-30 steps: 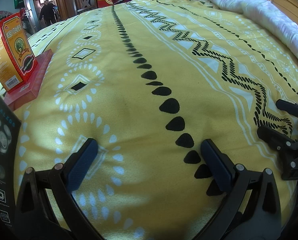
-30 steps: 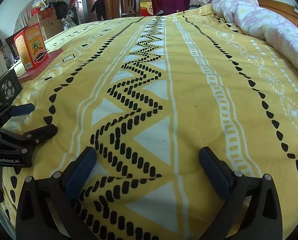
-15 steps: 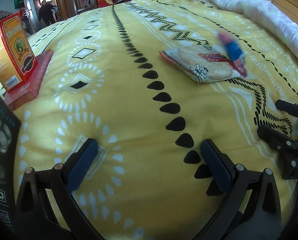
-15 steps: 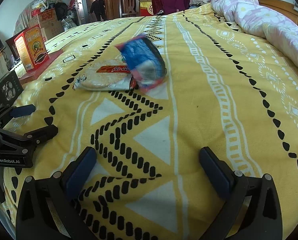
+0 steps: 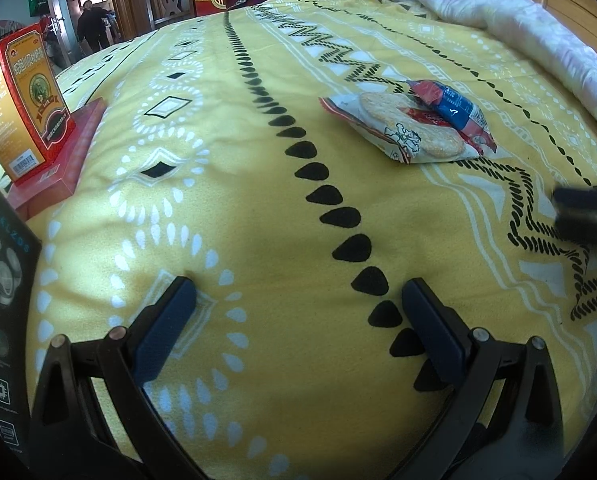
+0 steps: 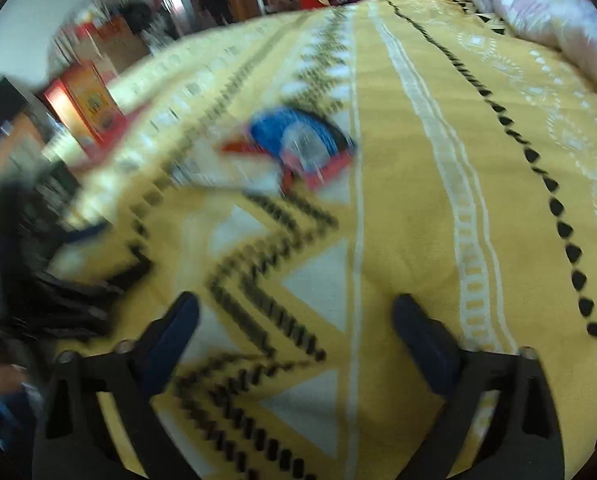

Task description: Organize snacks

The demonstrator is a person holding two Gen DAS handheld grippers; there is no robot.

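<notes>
Two snack packets lie on the yellow patterned bedspread [image 5: 234,216]. A white rice-cracker packet [image 5: 402,128] lies flat, and a blue-and-red packet [image 5: 450,104] rests on its far right end. In the blurred right wrist view the blue-and-red packet [image 6: 302,144] is ahead, left of centre. My left gripper [image 5: 298,312] hovers low over the bedspread, open and empty, well short of the packets. My right gripper [image 6: 294,320] is open with only bedspread between its fingers, and its jaws are closing. It also shows blurred in the left wrist view as the right gripper [image 5: 586,216] at the right edge.
An orange-and-red box [image 5: 18,100] stands on a flat red box [image 5: 62,160] at the bed's left edge. A black printed box [image 5: 2,280] is near left. A pale rumpled duvet [image 5: 518,20] runs along the right. A person [image 5: 92,26] stands in the far doorway.
Two snack packets have landed on the bedspread, which was bare a second ago. The right gripper's view has swung and blurred, and its jaws have narrowed slightly. The left gripper has kept still.
</notes>
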